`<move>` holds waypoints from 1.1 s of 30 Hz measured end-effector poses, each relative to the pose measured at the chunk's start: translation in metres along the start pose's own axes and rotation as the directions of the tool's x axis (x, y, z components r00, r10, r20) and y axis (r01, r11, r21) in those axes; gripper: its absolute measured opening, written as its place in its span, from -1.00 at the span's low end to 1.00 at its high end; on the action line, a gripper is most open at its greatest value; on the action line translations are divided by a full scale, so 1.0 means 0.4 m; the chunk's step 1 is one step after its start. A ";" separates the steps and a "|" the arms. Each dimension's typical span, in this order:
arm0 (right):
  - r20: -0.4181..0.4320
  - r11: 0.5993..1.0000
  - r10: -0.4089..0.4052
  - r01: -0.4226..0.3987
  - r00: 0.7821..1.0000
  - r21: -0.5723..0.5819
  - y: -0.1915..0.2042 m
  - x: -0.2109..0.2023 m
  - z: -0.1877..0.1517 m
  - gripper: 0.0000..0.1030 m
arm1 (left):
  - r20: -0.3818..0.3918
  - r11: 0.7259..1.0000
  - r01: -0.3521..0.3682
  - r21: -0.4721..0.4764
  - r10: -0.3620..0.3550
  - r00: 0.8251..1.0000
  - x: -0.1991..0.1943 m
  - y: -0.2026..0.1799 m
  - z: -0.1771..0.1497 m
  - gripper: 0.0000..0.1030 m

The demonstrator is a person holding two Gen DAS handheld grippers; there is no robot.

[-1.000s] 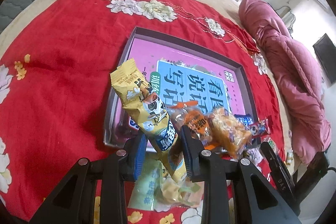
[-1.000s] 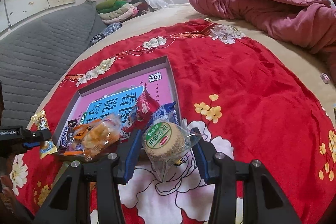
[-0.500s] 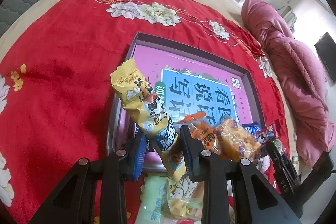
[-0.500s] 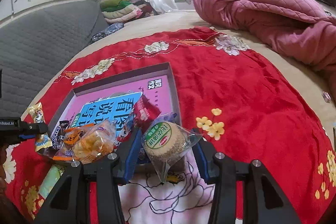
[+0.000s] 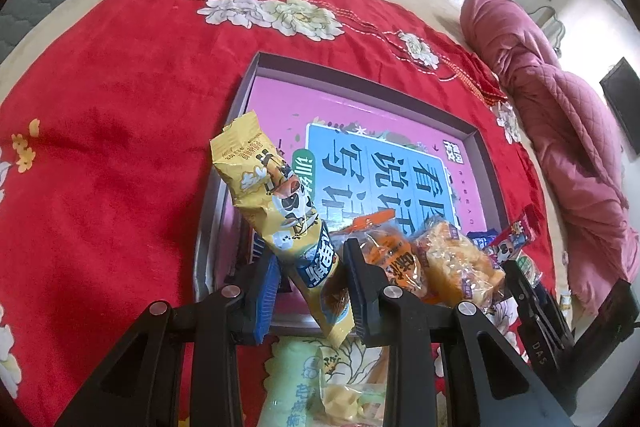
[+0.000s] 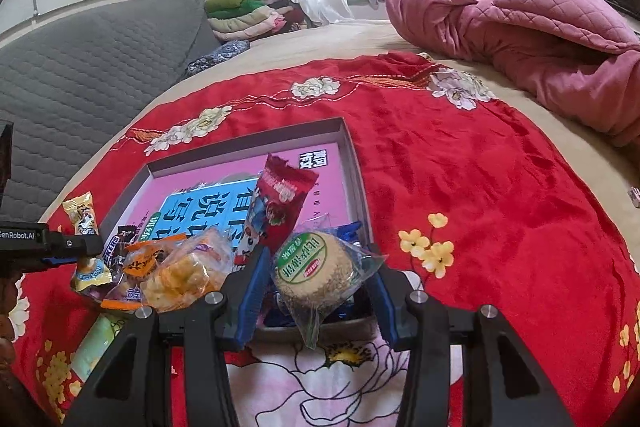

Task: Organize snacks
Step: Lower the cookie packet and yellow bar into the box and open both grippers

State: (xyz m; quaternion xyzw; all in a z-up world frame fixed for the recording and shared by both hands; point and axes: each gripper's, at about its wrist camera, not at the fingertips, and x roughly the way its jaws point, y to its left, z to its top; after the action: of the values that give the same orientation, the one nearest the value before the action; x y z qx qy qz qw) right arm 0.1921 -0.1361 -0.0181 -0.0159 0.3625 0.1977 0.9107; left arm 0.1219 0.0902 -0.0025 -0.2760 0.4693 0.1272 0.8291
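My left gripper (image 5: 310,281) is shut on a long yellow snack packet (image 5: 276,199) with a cartoon cow, held upright over the near left corner of the shallow pink box (image 5: 248,87). My right gripper (image 6: 316,281) is shut on a round cake in a clear wrapper with a green label (image 6: 316,271), just above the box's (image 6: 352,155) near right corner. Inside the box's near end lie orange-wrapped pastries (image 5: 452,263), a red and blue packet (image 6: 280,203) and a dark chocolate bar (image 6: 114,253). The left gripper (image 6: 70,247) with its yellow packet (image 6: 82,217) shows at the right wrist view's left edge.
The box rests on a red flowered blanket (image 5: 100,107) spread over a bed. A pale green packet (image 5: 296,383) and a yellow one lie on the blanket below my left gripper. A pink quilt (image 6: 520,27) is heaped at the far right. A grey padded headboard (image 6: 80,67) stands left.
The right gripper has carried the round cake forward from over the blanket to the box's near right corner. The left gripper has kept its grip and barely shifted toward the box.
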 end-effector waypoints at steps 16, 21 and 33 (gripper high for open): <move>0.007 0.999 0.028 -0.027 1.000 -0.019 0.019 0.024 -0.002 -0.06 | -0.014 1.000 0.001 0.001 -0.001 1.000 0.022 0.004 -0.007 -0.37; 0.007 1.000 0.025 -0.025 1.000 -0.017 0.020 0.027 -0.003 -0.06 | -0.011 1.000 0.002 -0.006 -0.002 1.000 0.022 0.008 -0.006 -0.37; 0.001 0.999 0.029 -0.029 1.000 0.017 0.005 0.033 -0.004 0.03 | -0.010 1.000 0.001 -0.019 -0.002 1.000 0.022 0.016 -0.004 -0.37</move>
State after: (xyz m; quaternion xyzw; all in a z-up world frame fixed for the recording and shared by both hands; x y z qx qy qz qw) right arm 0.1991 -0.1298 -0.0278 -0.0028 0.3640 0.2080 0.9079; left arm 0.1224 0.0941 -0.0126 -0.2849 0.4720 0.1296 0.8241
